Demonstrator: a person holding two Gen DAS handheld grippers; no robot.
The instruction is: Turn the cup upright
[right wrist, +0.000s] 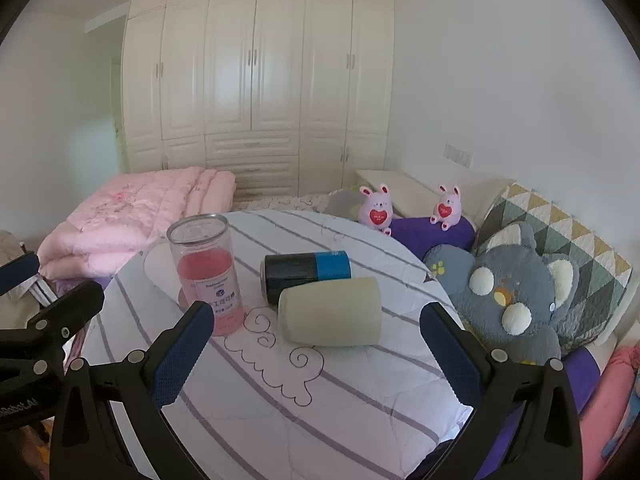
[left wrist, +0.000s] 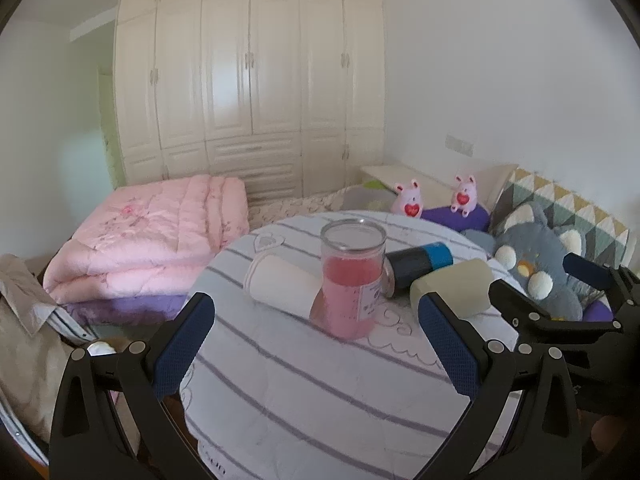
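A pale green cup point(right wrist: 330, 312) lies on its side on the round striped table point(right wrist: 280, 400); it also shows in the left wrist view point(left wrist: 454, 286). A white cup point(left wrist: 280, 284) lies on its side left of the jar. A dark and blue can point(right wrist: 306, 274) point(left wrist: 418, 264) lies on its side behind the green cup. A clear jar with pink liquid point(left wrist: 351, 278) point(right wrist: 208, 272) stands upright. My left gripper point(left wrist: 316, 344) is open, just before the jar. My right gripper point(right wrist: 318, 352) is open, just before the green cup.
A folded pink quilt point(left wrist: 148, 236) lies on the bed to the left. A grey plush toy point(right wrist: 516, 292), two pink plush rabbits point(right wrist: 376, 210) and patterned pillows point(right wrist: 560, 240) sit to the right. A white wardrobe point(left wrist: 248, 80) fills the back wall.
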